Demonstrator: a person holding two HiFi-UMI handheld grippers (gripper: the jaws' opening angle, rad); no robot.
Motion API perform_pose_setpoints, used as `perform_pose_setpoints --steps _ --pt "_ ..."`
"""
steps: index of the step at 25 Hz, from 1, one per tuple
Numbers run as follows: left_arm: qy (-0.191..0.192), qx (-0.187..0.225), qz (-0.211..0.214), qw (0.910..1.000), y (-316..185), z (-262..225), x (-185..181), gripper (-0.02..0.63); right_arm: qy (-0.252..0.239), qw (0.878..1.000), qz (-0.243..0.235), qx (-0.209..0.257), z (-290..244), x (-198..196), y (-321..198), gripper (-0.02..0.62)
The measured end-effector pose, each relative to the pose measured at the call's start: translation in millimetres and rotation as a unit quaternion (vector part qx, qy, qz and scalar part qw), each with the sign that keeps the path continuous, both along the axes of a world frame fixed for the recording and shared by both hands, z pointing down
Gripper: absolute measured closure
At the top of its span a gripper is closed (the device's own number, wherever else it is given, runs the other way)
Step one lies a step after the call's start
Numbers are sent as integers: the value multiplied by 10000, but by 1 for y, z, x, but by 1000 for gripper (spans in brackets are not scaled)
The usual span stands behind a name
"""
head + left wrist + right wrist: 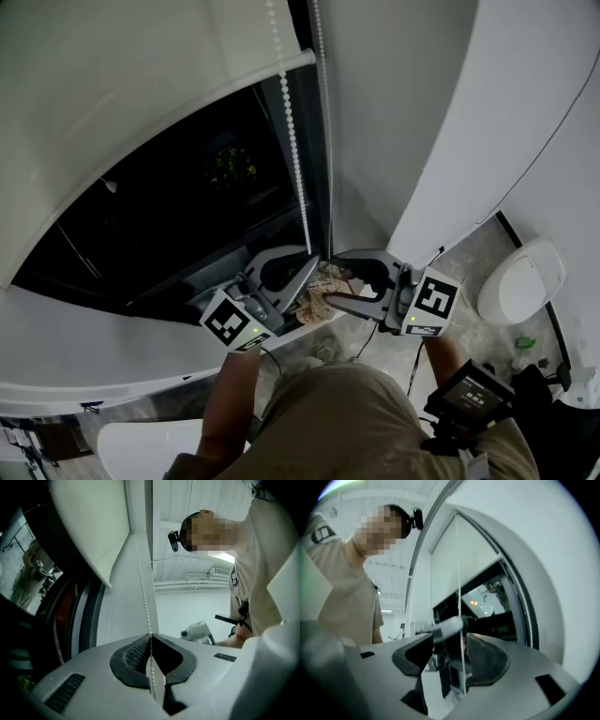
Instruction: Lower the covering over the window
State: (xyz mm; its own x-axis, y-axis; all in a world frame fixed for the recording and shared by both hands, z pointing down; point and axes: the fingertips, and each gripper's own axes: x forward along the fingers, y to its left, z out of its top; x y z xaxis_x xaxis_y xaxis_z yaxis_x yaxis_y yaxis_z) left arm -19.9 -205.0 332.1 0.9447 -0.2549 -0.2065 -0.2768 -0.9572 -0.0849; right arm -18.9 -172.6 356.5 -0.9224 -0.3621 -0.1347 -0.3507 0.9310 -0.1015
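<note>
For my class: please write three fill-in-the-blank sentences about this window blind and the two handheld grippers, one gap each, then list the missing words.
1. The left gripper has its jaws ____ on the bead chain.
2. The right gripper has its jaws ____, with a strand of the chain hanging untouched between them.
3. The blind covers only the ____ part of the window.

Missing words: closed; open; upper.

Left gripper (312, 264) - fingers (131, 656) pinched shut on bead chain (146, 602). Right gripper (335, 278) fingers (487, 658) wide apart - both side by side, tips near together.
</note>
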Motion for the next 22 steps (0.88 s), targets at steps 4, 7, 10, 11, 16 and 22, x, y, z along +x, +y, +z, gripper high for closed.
perform_pose_setpoints --steps 4,7,10,11,16,22 --pt "-278 -166 150 9994 11 32 12 584 -507 9944 847 381 -58 22 -20 401" --pt "-175 -301 274 9990 21 39 15 584 -405 9920 1053 576 -69 20 -25 477" --pt "-163 -290 404 9986 29 37 16 583 -344 9934 926 589 -69 12 -22 478" --pt "-170 -284 429 9985 31 35 16 583 -342 9937 894 588 -70 10 -21 487" --pt "-157 -319 502 9981 33 34 14 583 -180 9937 868 684 -70 -1 -17 562" --pt "-269 -341 671 9968 39 34 11 583 -231 9954 901 220 -67 -3 -20 588"
